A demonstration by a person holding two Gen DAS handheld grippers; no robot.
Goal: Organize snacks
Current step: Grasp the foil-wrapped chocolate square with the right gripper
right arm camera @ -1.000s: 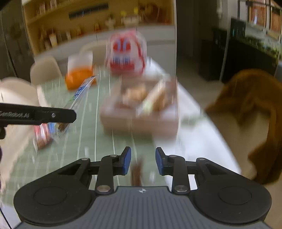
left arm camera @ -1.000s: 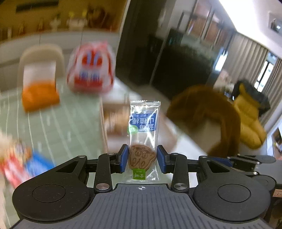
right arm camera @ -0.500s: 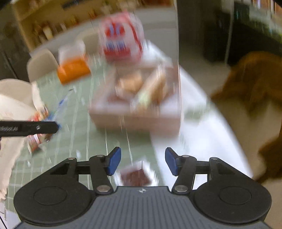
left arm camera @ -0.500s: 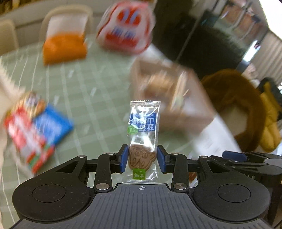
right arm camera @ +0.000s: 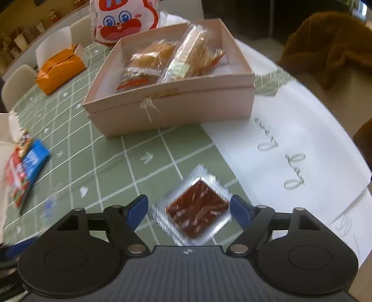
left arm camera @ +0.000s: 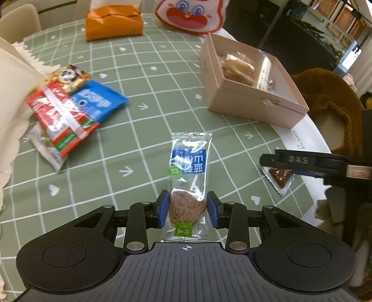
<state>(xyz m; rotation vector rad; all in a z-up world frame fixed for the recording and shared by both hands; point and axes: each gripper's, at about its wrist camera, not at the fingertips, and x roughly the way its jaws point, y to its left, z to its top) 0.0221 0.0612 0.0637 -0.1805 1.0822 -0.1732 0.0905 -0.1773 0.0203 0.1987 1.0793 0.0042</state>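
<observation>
Crinkly clear cookie wrapper [left arm camera: 188, 172] clamped; foil square packet [right arm camera: 194, 210] between opening right claw [right arm camera: 189, 206].

Cookie packet [left arm camera: 188, 183] clamped upright in left gripper [left arm camera: 187, 210] over green checked tablecloth [left arm camera: 144, 93].

Blue pads pressing both sides of the brown cookie inside the clear wrapper. Ahead to the right, open pink box [left arm camera: 251, 93] with wrapped snacks; to the left, pile of red and blue snack packets [left arm camera: 69, 104]. At the far edge, orange box [left arm camera: 114, 23] and cartoon-faced bag [left arm camera: 190, 16]. At right, right gripper [left arm camera: 313, 165] above a small dark square packet [left arm camera: 279, 178].
</observation>
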